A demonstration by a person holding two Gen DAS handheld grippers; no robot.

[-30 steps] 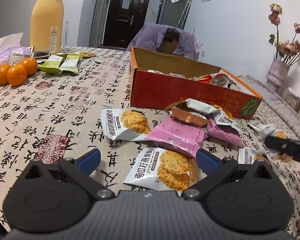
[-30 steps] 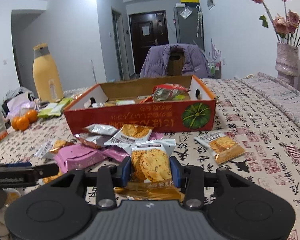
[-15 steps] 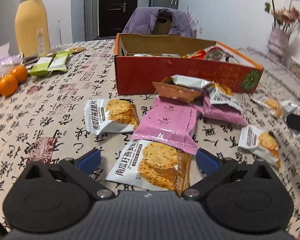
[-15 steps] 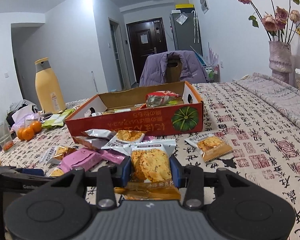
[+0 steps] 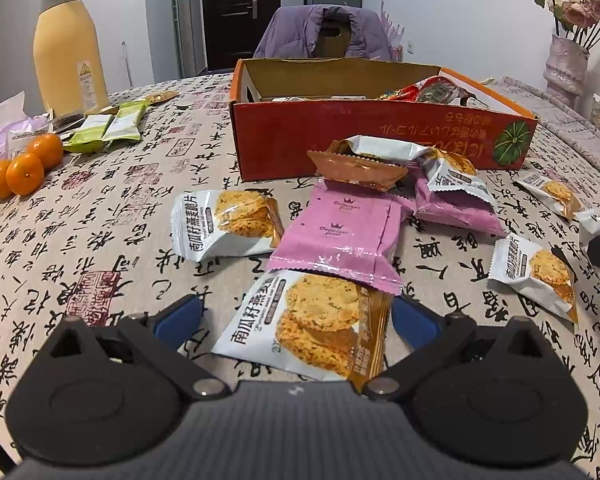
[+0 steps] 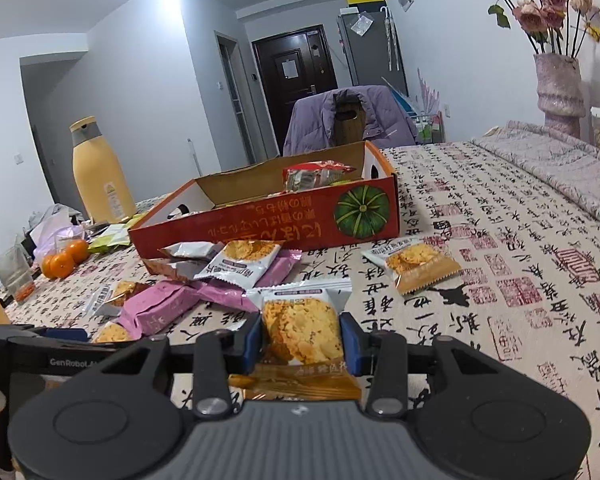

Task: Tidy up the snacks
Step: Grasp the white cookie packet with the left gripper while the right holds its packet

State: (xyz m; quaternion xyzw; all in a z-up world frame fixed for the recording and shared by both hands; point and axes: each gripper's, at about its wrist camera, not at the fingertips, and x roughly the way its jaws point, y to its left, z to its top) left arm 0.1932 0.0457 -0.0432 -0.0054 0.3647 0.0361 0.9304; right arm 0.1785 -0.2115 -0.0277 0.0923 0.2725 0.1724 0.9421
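My left gripper [image 5: 296, 318] is open, its blue pads on either side of a white oat-crisp packet [image 5: 308, 324] lying on the tablecloth. A pink packet [image 5: 340, 236] lies just beyond, with more oat-crisp packets [image 5: 224, 224] and a brown one [image 5: 356, 168] around it. The orange cardboard box [image 5: 356, 144] stands behind with snacks inside. My right gripper [image 6: 300, 338] is shut on another oat-crisp packet [image 6: 300, 328], held above the table in front of the box [image 6: 280, 228]. A loose packet [image 6: 414, 262] lies to its right.
A yellow bottle [image 5: 70, 52], green packets [image 5: 108, 128] and several tangerines [image 5: 24, 164] sit at the far left. A vase of dried roses [image 6: 558, 84] stands far right. A chair with a purple jacket [image 5: 324, 32] is behind the table.
My left gripper has swung to face the box more squarely and edged closer around the near packet. My right gripper has risen with its packet still held.
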